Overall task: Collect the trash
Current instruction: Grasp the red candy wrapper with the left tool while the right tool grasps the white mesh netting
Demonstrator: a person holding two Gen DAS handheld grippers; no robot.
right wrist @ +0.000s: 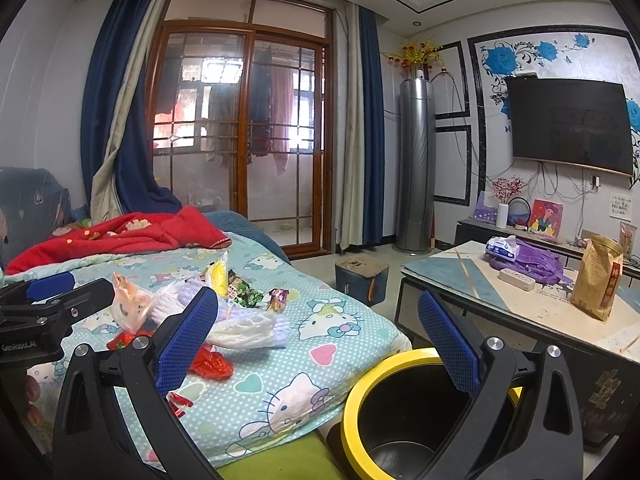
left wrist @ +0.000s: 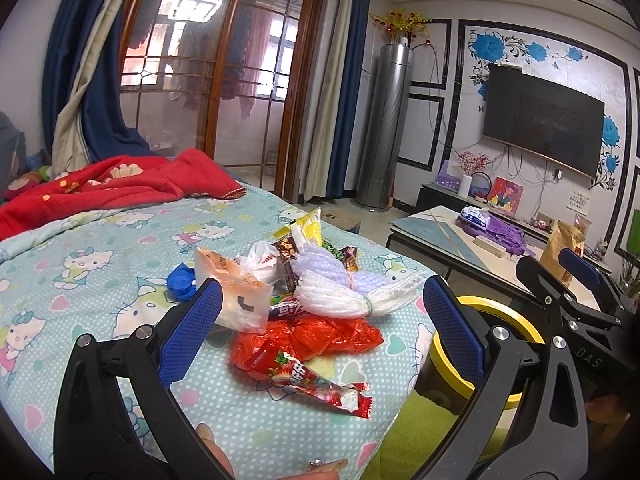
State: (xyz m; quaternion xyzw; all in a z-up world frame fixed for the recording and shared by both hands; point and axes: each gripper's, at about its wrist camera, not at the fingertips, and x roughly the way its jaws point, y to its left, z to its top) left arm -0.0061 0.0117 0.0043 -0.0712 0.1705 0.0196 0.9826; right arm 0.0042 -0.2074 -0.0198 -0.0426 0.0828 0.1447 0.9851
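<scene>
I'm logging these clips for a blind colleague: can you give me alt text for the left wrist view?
The open left claw hovers over a pile of trash on a cartoon-cat bedsheet: wrappers, a red plastic bag and white yarn. A yellow-rimmed bin stands at the bed's right edge, where the open right claw also shows.

Left hand-held gripper (left wrist: 324, 312) and right hand-held gripper (right wrist: 320, 332) both gape wide, gripping nothing.

Ahead of me a red blanket (right wrist: 120, 236) lies bunched on the bed (right wrist: 320, 332); across the room a dark television (right wrist: 568, 124) hangs above a table (right wrist: 448, 276) carrying a brown bag (right wrist: 596, 276) and a tissue pack (right wrist: 502, 248)
</scene>
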